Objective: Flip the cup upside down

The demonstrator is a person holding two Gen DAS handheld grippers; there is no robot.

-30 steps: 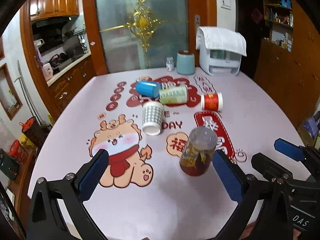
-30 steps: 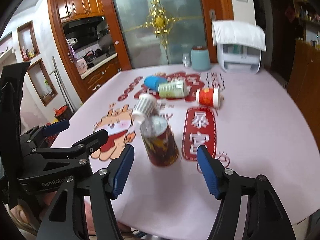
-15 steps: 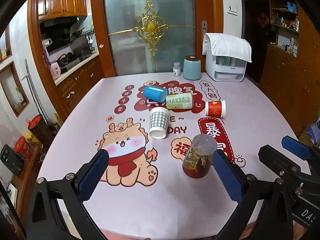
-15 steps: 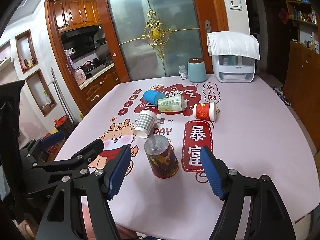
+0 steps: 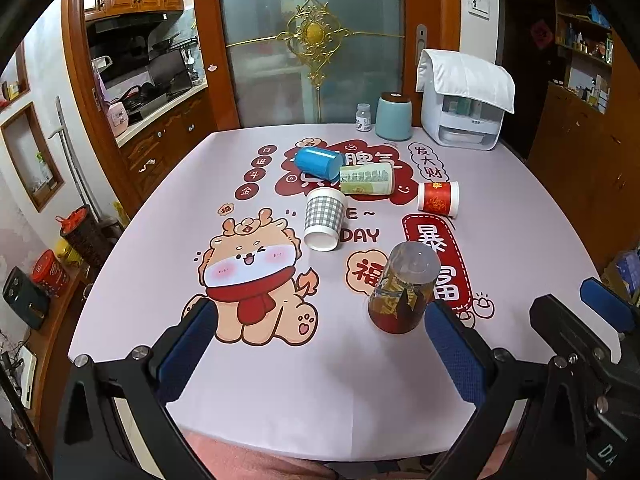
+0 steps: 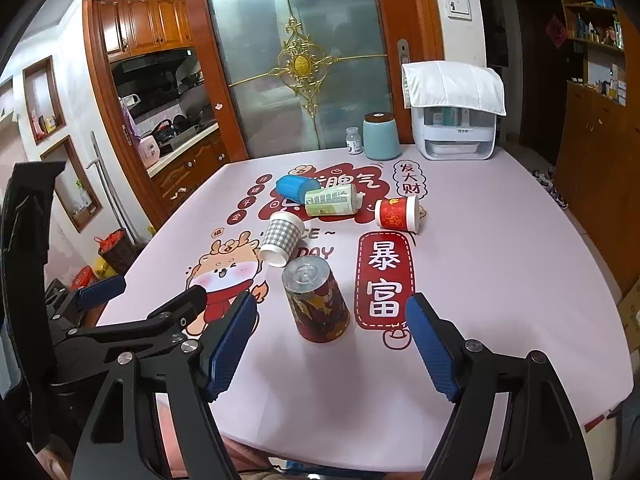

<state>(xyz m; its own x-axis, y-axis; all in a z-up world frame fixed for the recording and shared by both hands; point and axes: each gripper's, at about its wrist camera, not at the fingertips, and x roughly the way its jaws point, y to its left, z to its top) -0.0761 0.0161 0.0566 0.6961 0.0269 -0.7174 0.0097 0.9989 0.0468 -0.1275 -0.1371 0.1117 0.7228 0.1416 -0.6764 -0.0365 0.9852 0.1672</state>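
Note:
A red and gold patterned cup [image 5: 402, 288] stands upside down on the table, base up; it also shows in the right wrist view [image 6: 318, 306]. Four cups lie on their sides behind it: a checked one [image 5: 324, 218], a blue one [image 5: 318, 162], a green-printed one [image 5: 366, 178] and a red one [image 5: 438, 198]. My left gripper [image 5: 320, 344] is open and empty, held back near the table's front edge. My right gripper [image 6: 330, 344] is open and empty, just in front of the upturned cup. The right gripper's blue pads [image 5: 606, 304] show at the right of the left wrist view.
The table [image 5: 520, 240] has a pink cloth with cartoon prints. At its far edge stand a teal canister [image 5: 394, 116], a small bottle [image 5: 363, 117] and a white appliance under a cloth [image 5: 464, 104]. Wooden cabinets stand to the right, a kitchen doorway to the left.
Both grippers have pulled back and up from the table, away from the upturned patterned cup. The cups have not moved.

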